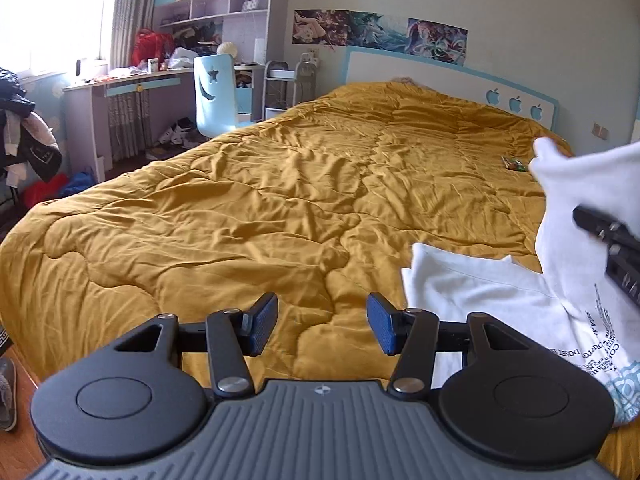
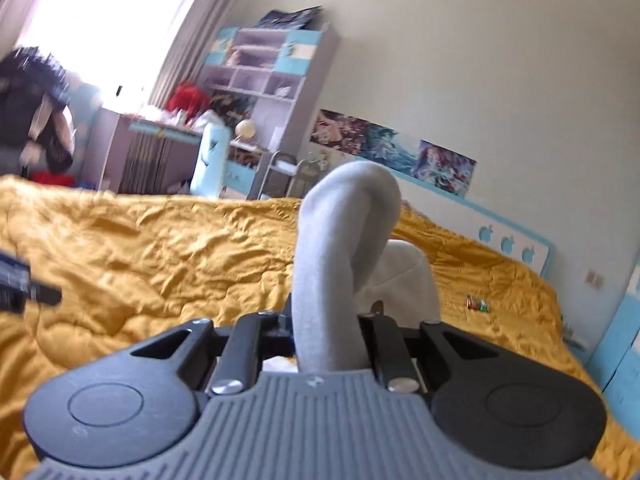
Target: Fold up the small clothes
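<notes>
A white garment with dark and teal print (image 1: 516, 304) lies partly on the mustard quilt (image 1: 280, 184) at the right. My left gripper (image 1: 322, 326) is open and empty, low over the quilt just left of the garment. My right gripper (image 2: 326, 330) is shut on a fold of the white garment (image 2: 340, 240), which rises between its fingers and hides the pads. In the left wrist view the right gripper (image 1: 612, 248) holds part of the garment lifted above the bed at the right edge.
The quilt (image 2: 160, 248) covers the whole bed. A small colourful wrapper (image 1: 515, 164) lies on it near the headboard (image 1: 440, 76). A desk, a light blue chair (image 1: 214, 96), shelves and piled clothes stand beyond the bed's left side.
</notes>
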